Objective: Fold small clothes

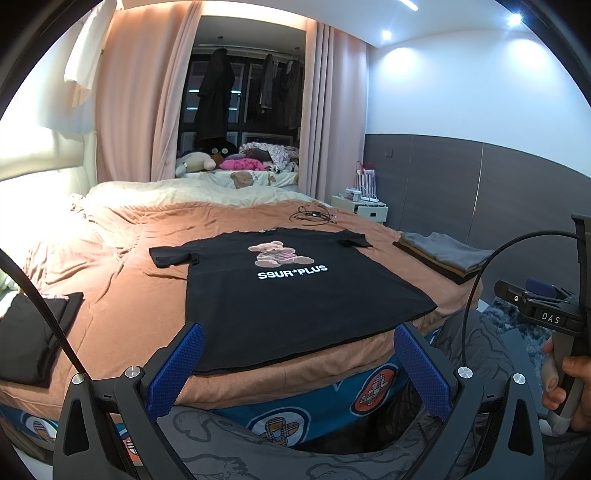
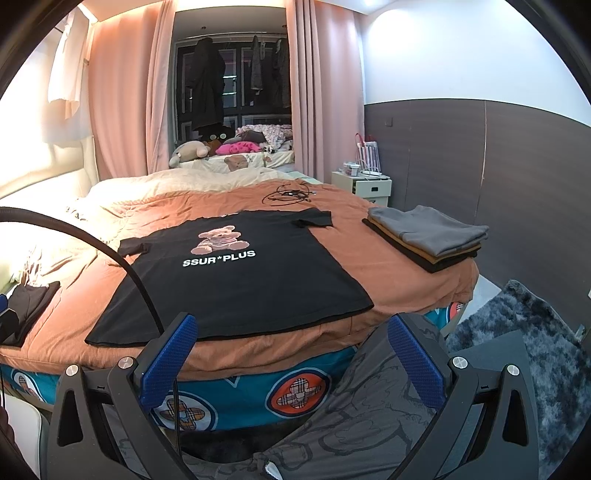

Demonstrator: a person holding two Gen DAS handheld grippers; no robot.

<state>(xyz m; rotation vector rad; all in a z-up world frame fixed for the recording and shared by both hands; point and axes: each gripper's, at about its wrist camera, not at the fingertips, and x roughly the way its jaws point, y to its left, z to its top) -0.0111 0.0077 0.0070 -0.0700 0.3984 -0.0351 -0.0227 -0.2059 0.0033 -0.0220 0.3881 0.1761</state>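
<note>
T-shirt (image 1: 295, 291) flat on bed (image 1: 122, 236) (unfolded)

Bright ceiling spotlights (image 1: 386, 35), glare, fisheye-warped edges.

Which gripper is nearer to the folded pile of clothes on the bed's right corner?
Right. The right gripper hovers open off the bed's near edge, with the folded pile close ahead to its right. The left gripper, also open, sits further left, facing the black T-shirt.
</note>
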